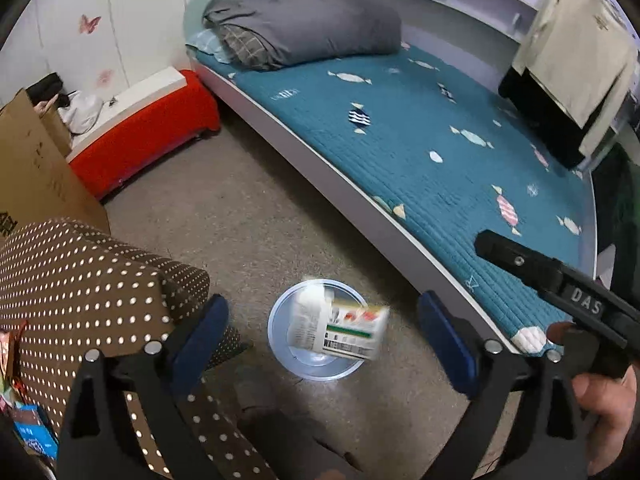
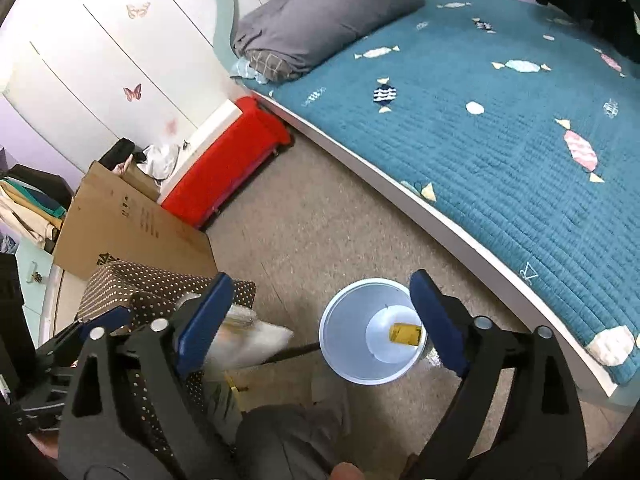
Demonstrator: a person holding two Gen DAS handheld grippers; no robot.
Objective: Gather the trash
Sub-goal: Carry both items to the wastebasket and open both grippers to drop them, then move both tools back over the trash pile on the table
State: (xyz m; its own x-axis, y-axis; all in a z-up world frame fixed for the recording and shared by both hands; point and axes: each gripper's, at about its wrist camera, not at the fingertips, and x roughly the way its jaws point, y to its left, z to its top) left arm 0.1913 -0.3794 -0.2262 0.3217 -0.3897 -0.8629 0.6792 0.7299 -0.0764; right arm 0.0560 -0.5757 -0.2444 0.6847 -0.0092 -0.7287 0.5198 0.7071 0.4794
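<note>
Left tool: the left tool (image 1: 324,332) points steeply down at the floor with its blue pads spread wide; nothing is pinched between them.
Carton: a blurred white carton (image 1: 340,330) with green, red and yellow print hangs free between the left tool's pads, touching neither, directly above the bin's mouth.
Bin: a pale blue round bin (image 2: 344,344) stands on the floor just beside the bed's white edge; in the left wrist view its rim (image 1: 280,316) shows around the carton.
Inside the bin: a small yellow piece (image 2: 405,333) lies on the bottom, seen in the right wrist view.
Right tool: the right tool (image 2: 320,320) also stands wide apart and grips nothing; its right pad overlaps the bin's rim in the picture, and whether it touches cannot be told.
Blurred item: a whitish, blurred packet (image 2: 248,340) sits just behind the right tool's left pad, apart from the bin; what it is cannot be told.
Bed: a bed (image 1: 440,152) with a teal quilted cover printed with sweets, and a folded grey duvet (image 1: 304,24) at its head.
Floor: beige carpet (image 1: 248,208).
Nearby: a brown box with white dots (image 1: 80,280), a cardboard box (image 2: 132,224) and a red bench (image 2: 228,164) by the wall.
Person: a hand (image 1: 604,408) holds the other tool's black handle at the right edge of the left wrist view.
</note>
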